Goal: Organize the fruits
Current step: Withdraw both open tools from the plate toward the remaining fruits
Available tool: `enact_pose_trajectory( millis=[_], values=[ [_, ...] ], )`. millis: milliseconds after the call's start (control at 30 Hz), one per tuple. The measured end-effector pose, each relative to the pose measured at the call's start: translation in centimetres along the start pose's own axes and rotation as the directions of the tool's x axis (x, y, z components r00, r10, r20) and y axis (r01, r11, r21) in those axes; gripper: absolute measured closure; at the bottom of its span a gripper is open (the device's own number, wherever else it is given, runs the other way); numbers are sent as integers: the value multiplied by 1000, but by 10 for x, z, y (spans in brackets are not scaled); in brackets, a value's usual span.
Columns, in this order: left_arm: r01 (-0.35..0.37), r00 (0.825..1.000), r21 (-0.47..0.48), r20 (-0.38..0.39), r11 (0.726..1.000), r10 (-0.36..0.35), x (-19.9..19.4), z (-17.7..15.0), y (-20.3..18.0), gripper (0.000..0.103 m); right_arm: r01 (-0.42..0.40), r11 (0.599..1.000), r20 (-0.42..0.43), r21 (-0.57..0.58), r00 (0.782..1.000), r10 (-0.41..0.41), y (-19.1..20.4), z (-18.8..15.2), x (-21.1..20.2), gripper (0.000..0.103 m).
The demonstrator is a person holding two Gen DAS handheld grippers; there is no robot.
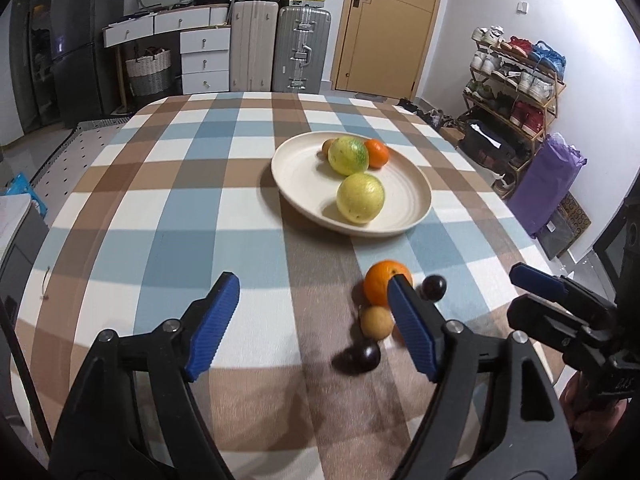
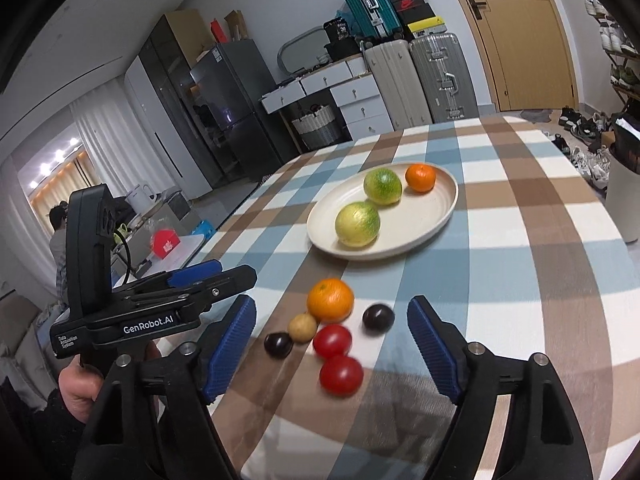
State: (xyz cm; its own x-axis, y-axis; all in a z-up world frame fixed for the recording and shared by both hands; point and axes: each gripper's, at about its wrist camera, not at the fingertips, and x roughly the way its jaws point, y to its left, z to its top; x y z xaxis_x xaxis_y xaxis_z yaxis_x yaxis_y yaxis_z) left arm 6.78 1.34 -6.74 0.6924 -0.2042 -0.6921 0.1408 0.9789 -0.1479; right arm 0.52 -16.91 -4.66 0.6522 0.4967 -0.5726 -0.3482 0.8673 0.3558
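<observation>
A cream plate (image 1: 412,196) (image 2: 444,208) on the checked tablecloth holds two yellow-green fruits (image 1: 360,198) (image 2: 357,224), a small orange (image 1: 377,153) (image 2: 420,177) and a small brown fruit (image 1: 327,146). Loose on the cloth nearer me lie a big orange (image 1: 380,284) (image 2: 330,300), a small tan fruit (image 1: 374,322) (image 2: 302,327), two dark plums (image 1: 362,356) (image 2: 378,317) and two red tomatoes (image 2: 332,341). My left gripper (image 1: 314,324) is open and empty, left of the loose fruit. My right gripper (image 2: 332,346) is open and empty, with the tomatoes between its fingers' line.
The right gripper's body shows at the right edge of the left wrist view (image 1: 568,312); the left gripper's body shows at left in the right wrist view (image 2: 160,300). Suitcases (image 1: 280,50), drawers and a shoe rack (image 1: 516,92) stand beyond the table.
</observation>
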Motion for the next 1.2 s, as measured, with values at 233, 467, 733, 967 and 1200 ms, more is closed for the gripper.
enact_pose_trajectory(
  millis=[233,467,733,967,1200],
  values=[
    [-28,1000,-15,8,999,28,-9,-14,2,23,15,999,14,-42,1000,-15,16,-13,-9,18],
    [-35,999,-39,-14,999,34,-8,-26,7,21,18,998,10,-54,1000,-17,23,-21,-12,18],
    [-33,999,-38,-43,999,31,2,-35,6,18,20,999,15,-49,1000,-20,22,-24,-15,18],
    [-21,997,-35,-79,999,18,16,-39,4,18,18,999,14,-31,1000,-18,16,-25,-14,18],
    [9,995,-21,-101,1000,-11,27,-42,-2,18,20,1000,9,-18,1000,-20,10,-26,-12,18]
  ],
)
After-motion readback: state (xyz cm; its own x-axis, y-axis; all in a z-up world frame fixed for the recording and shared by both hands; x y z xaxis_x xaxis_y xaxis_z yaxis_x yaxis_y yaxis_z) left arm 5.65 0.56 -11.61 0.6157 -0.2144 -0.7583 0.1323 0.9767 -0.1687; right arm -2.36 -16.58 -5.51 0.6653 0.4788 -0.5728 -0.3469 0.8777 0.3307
